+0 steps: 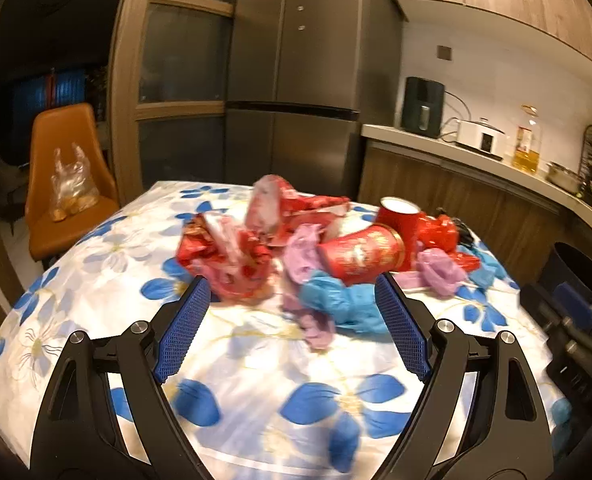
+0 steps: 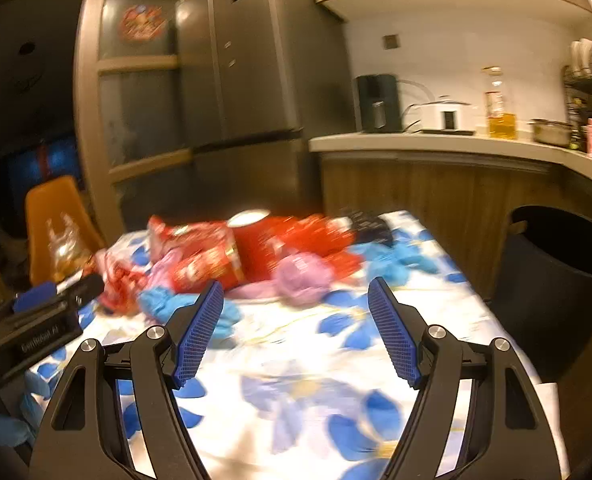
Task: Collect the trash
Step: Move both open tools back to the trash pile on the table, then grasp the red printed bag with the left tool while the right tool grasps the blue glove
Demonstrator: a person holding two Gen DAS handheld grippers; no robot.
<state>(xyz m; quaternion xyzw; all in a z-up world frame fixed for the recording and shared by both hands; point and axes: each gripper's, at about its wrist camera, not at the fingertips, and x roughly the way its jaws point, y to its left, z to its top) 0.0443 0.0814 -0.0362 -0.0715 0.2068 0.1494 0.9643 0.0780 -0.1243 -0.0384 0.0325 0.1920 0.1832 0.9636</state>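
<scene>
Landmark: we take the trash pile [image 1: 316, 248] on the flowered tablecloth [image 1: 255, 360] as our reference for all positions.
Left gripper [image 1: 291, 320]: we hold it short of the near edge of the pile, jaws spread wide, nothing between the blue pads [image 1: 183, 328].
Right gripper [image 2: 293, 320]: we hold it on the near side of the pile, jaws spread wide and empty.
Trash pile: we see red wrappers [image 1: 223, 252], crumpled purple bags [image 2: 302, 278] and blue bags [image 1: 340, 304] heaped together.
Red cups: one red cup [image 1: 362, 254] lies on its side at the pile's centre; a second cup [image 1: 400, 212] stands upright just behind it.
Bin: the black bin [image 2: 556, 280] stands on the floor right of the pile, beyond the table edge.
Chair: the orange chair [image 1: 67, 176], carrying a clear bag [image 1: 71, 184], stands left of the pile, behind the table.
Image quality: both views are motion-blurred; we cannot read print on the wrappers.
</scene>
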